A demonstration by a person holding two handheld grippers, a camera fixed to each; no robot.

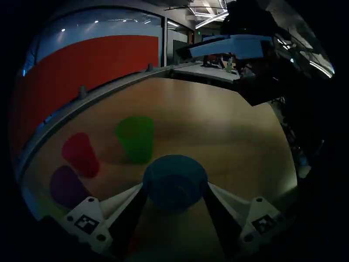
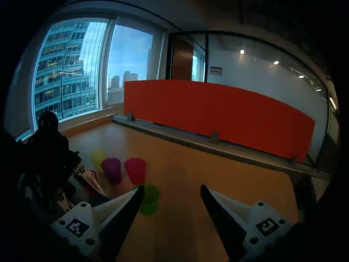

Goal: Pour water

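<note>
My left hand-held gripper (image 1: 174, 187) gripped a blue cup (image 1: 174, 172) from both sides, low at 6 o'clock. A green cup (image 1: 135, 137) stood on the table (image 1: 227, 131) at 11 o'clock from it. My right hand-held gripper (image 2: 171, 187) hung wide open and empty. I judged the pouring not yet begun, and I could not tell whether there was water.

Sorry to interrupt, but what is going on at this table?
A person works with a gripper in each hand over a wooden table. The left gripper grips a blue cup between its fingers. The right gripper is open and empty, facing a green cup. A red cup, purple cup and yellow cup stand beyond it. No pouring shows yet; whether the blue cup holds water I cannot tell.
</note>
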